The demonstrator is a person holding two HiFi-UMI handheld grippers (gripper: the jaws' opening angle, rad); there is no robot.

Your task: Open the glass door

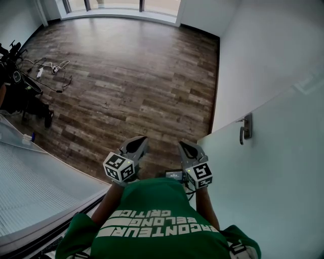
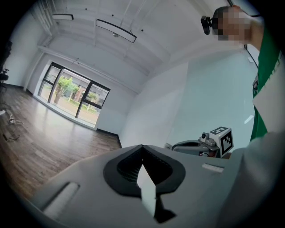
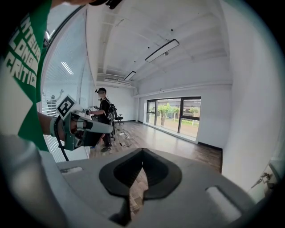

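floor [image 1: 126,76]: wood, open ahead to window [image 1: 116,4] | glass door [image 1: 273,172]: x1, right, edge by white wall [image 1: 253,55] | blinds [image 1: 35,187]: left, close | person [image 3: 105,116] x1, cables [image 1: 53,68]: far left | left claw [image 1: 139,143], right claw [image 1: 183,146]: x2, both together, empty | handle [image 1: 246,127]: x1, on door, fwd-right of right claw, apart
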